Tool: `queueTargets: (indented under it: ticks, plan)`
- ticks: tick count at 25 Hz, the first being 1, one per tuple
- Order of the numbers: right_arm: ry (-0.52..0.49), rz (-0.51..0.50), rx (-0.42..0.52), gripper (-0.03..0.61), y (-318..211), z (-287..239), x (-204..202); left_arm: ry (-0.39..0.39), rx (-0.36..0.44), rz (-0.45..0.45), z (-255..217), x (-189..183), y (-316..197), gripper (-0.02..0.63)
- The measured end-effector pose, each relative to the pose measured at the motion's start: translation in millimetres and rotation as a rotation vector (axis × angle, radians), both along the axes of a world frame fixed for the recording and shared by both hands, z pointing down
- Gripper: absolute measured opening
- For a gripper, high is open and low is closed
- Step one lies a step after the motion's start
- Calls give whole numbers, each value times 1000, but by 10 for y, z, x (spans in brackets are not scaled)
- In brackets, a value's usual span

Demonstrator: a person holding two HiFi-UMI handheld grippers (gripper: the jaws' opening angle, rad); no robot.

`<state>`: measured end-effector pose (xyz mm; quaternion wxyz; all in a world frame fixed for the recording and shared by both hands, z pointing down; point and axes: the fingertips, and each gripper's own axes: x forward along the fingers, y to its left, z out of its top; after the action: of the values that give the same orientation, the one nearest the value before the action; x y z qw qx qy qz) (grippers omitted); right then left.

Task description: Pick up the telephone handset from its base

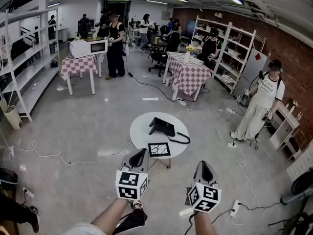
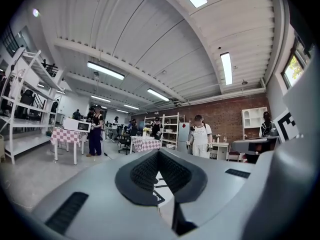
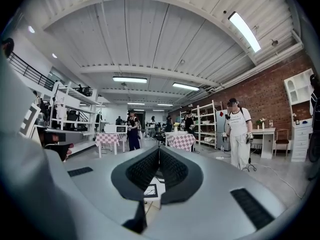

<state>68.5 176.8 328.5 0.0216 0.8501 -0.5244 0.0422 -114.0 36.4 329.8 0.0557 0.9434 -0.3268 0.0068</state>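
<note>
- Pale concrete floor (image 1: 98, 126) fills my head view, with a round white table (image 1: 142, 124) standing at its centre.
- I see the telephone handset (image 1: 156, 124) seated on its black base (image 1: 167, 129), near the middle of the tabletop.
- From the base, a dark cord (image 1: 185, 141) curls toward the table's right rim.
- A black-framed card (image 1: 159, 150) with a line pattern lies flat at the near rim, just beside the base.
- Left gripper (image 1: 139, 156): jaws pressed together with nothing between them. Its tip sits at the near rim beside the card, apart from the handset.
- Right gripper (image 1: 203, 165): jaws pressed together and empty, held to the right of the table and short of the phone.
- Farther back I see two checkered tables (image 1: 188, 75) (image 1: 77, 65), one bearing a microwave (image 1: 89, 47).
- A person in white (image 1: 259, 102) stands at the right.
</note>
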Motion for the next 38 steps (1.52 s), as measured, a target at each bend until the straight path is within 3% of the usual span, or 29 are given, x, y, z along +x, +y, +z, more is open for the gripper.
queueTargets:
  ticks: [13, 38]
  plan:
    - [-25, 9, 3, 23, -738, 73, 462, -26, 30, 43, 7, 593, -669, 5]
    - [-40, -7, 22, 23, -2063, -109, 1096, -27, 37, 38, -105, 1216, -1997, 5]
